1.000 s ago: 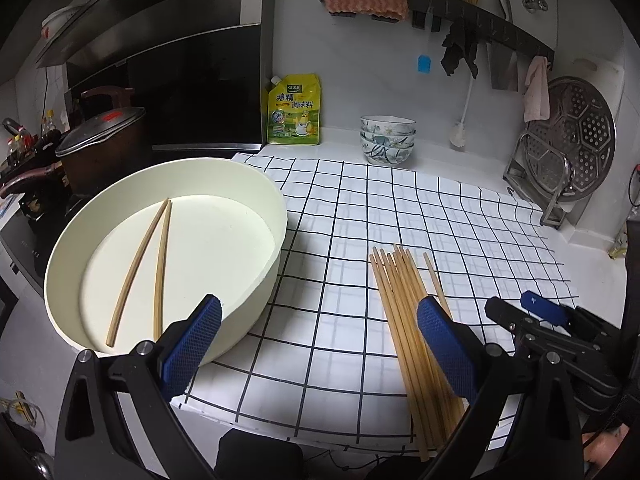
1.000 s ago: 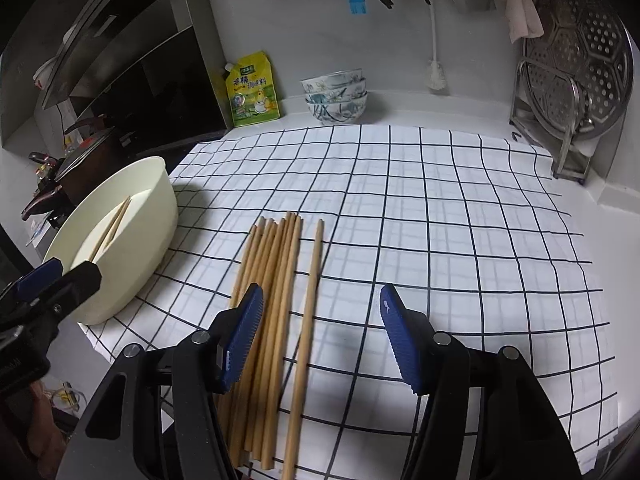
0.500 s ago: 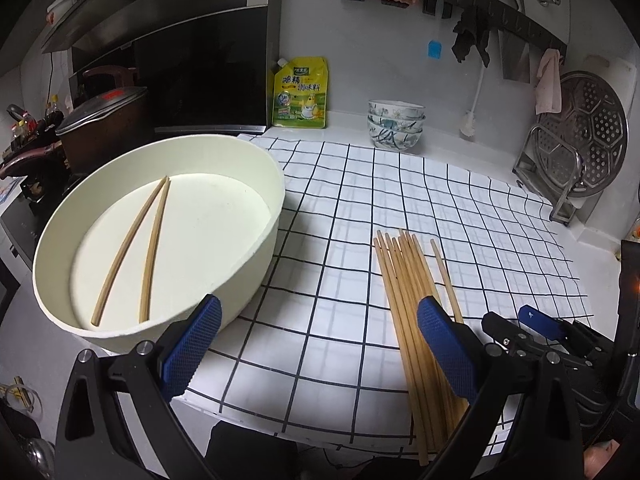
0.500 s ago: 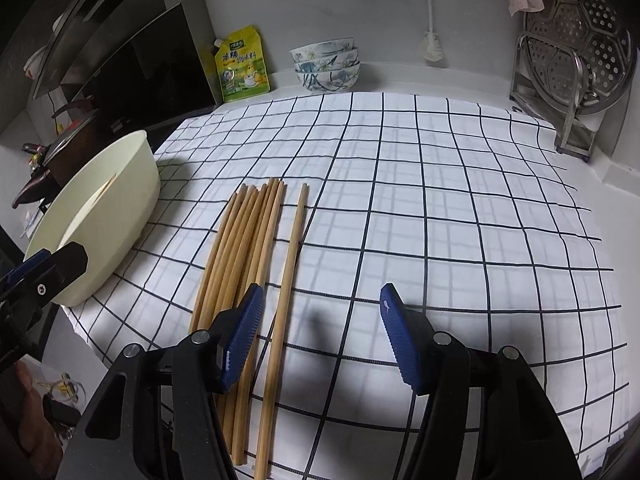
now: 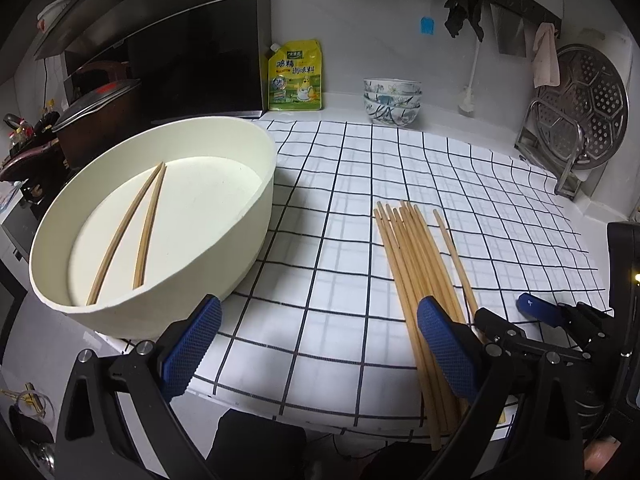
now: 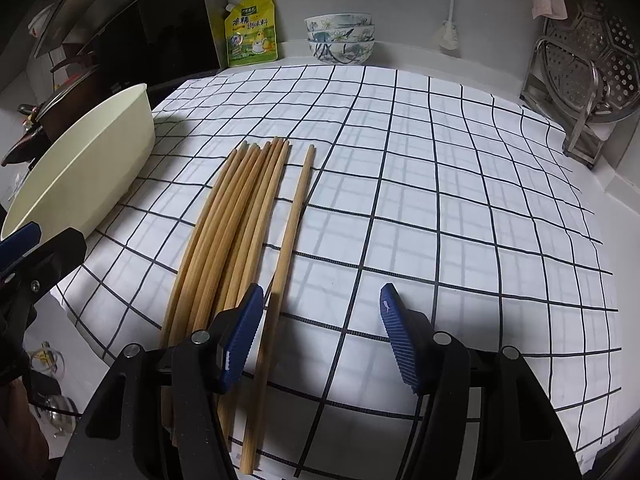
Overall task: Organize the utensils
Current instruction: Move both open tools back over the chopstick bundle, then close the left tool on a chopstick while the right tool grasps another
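A bundle of several wooden chopsticks (image 6: 228,236) lies on the checkered cloth (image 6: 440,200), with a single chopstick (image 6: 292,232) apart on its right. My right gripper (image 6: 320,334) is open low over the near ends; the single chopstick runs just inside its left pad (image 6: 240,336), untouched. In the left wrist view the same bundle (image 5: 412,264) lies right of centre. My left gripper (image 5: 318,340) is open and empty above the cloth's front edge. A cream bowl (image 5: 256,216) on the left holds two chopsticks (image 5: 132,232). The right gripper's blue tip (image 5: 540,314) shows beside the bundle.
A yellow seasoning pouch (image 5: 295,76) and stacked patterned bowls (image 5: 392,100) stand by the back wall. A metal steamer plate on a rack (image 5: 576,120) fills the right. A dark pot with a lid (image 5: 92,120) sits behind the cream bowl. The counter drops off at the cloth's front edge.
Both grippers have sunk toward the cloth and tipped further down. The chopsticks now look larger and nearer in both views. Neither gripper's jaws have moved.
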Motion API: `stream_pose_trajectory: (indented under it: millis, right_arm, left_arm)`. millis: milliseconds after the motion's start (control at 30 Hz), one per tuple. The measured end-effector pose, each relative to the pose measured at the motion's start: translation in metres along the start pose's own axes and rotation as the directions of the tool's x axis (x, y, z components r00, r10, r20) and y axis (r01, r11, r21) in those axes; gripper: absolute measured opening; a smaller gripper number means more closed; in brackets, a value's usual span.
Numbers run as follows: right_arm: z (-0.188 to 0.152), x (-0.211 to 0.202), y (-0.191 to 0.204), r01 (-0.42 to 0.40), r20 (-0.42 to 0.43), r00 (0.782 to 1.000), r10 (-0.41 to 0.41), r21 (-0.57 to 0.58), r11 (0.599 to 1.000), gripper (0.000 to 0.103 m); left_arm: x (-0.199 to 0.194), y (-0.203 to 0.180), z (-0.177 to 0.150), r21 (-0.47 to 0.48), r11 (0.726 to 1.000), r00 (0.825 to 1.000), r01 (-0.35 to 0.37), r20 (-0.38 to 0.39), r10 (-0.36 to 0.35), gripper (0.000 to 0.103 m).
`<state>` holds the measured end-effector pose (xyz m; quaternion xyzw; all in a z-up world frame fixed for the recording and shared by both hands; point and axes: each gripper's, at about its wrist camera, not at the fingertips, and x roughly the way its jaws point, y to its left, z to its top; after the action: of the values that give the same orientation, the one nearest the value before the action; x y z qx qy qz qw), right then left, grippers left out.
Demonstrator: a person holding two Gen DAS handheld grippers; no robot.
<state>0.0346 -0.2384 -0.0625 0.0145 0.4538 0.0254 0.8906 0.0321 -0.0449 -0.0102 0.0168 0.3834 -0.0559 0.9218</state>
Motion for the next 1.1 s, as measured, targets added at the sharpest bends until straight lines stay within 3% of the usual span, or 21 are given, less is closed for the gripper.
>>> stream_pose_trajectory:
  millis: [733, 1100]
  right_arm:
    - [-0.002, 0.003, -0.029, 0.078, -0.009, 0.997, -0.077, 0.039, 0.996, 0.058]
    - [-0.001, 0.001, -0.033, 0.068, -0.005, 0.998, -0.067, 0.055, 0.996, 0.058]
  left_arm:
    - [0.035, -0.018, -0.019, 0.016, 1.000, 0.994, 0.003, -0.105, -0.001, 0.097]
    - [0.051, -0.025, -0.019, 0.019, 1.000, 0.991, -0.005, -0.132, 0.007, 0.097]
